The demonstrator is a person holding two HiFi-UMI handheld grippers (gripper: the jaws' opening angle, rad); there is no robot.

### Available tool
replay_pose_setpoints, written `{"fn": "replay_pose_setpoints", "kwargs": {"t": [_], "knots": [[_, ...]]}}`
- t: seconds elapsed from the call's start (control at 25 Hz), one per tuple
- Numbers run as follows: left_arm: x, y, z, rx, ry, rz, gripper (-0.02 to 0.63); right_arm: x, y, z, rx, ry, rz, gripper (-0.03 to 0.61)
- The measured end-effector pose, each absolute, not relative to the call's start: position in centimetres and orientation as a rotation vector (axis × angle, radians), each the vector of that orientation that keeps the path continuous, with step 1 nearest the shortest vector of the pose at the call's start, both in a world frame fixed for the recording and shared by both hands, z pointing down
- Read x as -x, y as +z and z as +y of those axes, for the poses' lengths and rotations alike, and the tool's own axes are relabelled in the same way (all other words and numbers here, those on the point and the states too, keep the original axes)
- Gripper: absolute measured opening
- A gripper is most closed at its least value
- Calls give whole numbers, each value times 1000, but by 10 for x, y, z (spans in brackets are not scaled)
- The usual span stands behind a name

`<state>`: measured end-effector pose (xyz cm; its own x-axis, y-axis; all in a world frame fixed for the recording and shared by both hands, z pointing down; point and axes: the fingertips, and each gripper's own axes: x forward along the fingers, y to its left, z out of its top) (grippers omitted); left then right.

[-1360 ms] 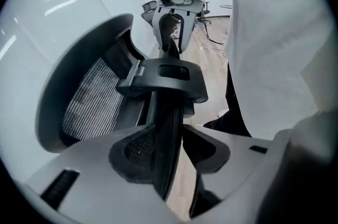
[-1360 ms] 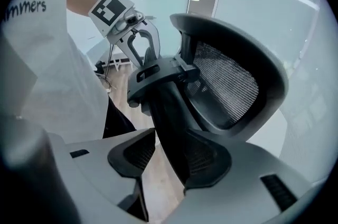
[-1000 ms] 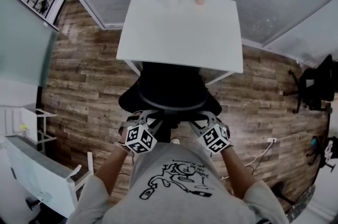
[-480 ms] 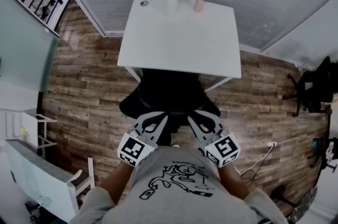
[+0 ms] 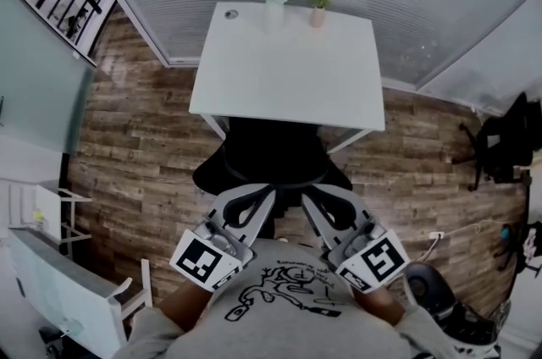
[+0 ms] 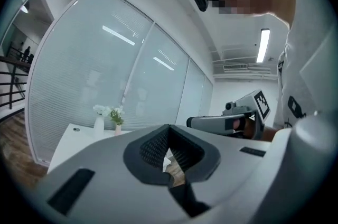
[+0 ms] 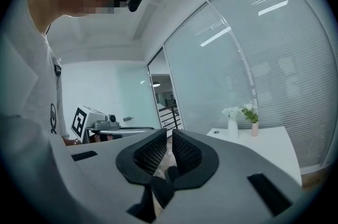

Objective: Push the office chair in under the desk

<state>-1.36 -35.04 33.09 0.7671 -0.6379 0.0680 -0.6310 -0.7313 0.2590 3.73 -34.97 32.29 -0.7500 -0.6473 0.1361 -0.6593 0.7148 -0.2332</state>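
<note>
Left gripper view shows the left gripper with its fingers pressed together and nothing between them. The right gripper keeps a thin slit between its pads, also empty — both pairs have just been closing. Neither gripper view catches the office chair. Only the head view does — black, tucked partway under the near edge of the white desk, its back toward the person, its front-to-back line running straight at the desk. Both gripper views look across the desktop to two vases of flowers by the glass wall.
</note>
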Motion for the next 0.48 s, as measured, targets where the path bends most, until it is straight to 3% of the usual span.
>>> {"fn": "replay_pose_setpoints", "kwargs": {"t": [0.48], "knots": [[10,295,-336,-2725,-90,-968,2,-27,289,-338,-1081,374,-2915,47]]}}
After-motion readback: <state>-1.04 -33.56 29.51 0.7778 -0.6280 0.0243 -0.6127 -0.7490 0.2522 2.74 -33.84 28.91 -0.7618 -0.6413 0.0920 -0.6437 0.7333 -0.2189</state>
